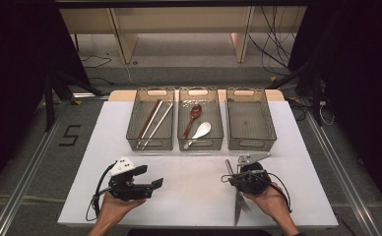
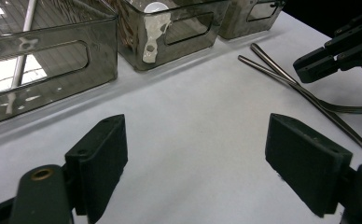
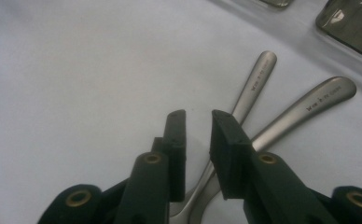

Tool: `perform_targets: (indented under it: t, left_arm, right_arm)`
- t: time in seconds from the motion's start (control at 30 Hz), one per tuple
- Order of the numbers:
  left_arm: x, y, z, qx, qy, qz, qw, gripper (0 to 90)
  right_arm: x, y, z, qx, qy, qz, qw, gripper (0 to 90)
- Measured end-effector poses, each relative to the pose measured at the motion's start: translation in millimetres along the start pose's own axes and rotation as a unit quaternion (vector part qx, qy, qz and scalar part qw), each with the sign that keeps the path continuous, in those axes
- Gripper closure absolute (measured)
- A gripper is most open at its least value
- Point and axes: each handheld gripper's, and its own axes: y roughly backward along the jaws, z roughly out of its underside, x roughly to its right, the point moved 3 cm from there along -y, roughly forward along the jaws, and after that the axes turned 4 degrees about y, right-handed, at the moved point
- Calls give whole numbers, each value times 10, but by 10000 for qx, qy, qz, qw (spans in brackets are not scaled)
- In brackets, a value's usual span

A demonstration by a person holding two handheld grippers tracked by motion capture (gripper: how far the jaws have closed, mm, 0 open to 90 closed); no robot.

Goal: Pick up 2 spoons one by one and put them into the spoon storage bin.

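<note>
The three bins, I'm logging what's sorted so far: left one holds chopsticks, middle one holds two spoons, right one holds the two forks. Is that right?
Not quite. The right bin is empty; the two forks lie crossed on the table beneath the right gripper, as the right gripper view shows. The left bin does hold chopsticks and the middle bin two spoons, per the high view.

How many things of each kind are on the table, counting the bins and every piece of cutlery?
Clear bins: 3
Chopsticks: 4, as far as the high view tells
Spoons: 2, one red-brown, one white
Metal forks: 2
Total: 11
</note>
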Motion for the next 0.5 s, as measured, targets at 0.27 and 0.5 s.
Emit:
perform_targets:
  t: [0.27, 0.5]
  left_arm:
    - [10, 1, 3, 4, 8, 16, 10000, 206]
    - [11, 4, 4, 14, -6, 14, 10000, 205]
  right_arm:
    - [24, -20, -1, -52, 37, 105, 9999, 870]
    - [53, -26, 8, -112, 31, 254, 9996, 900]
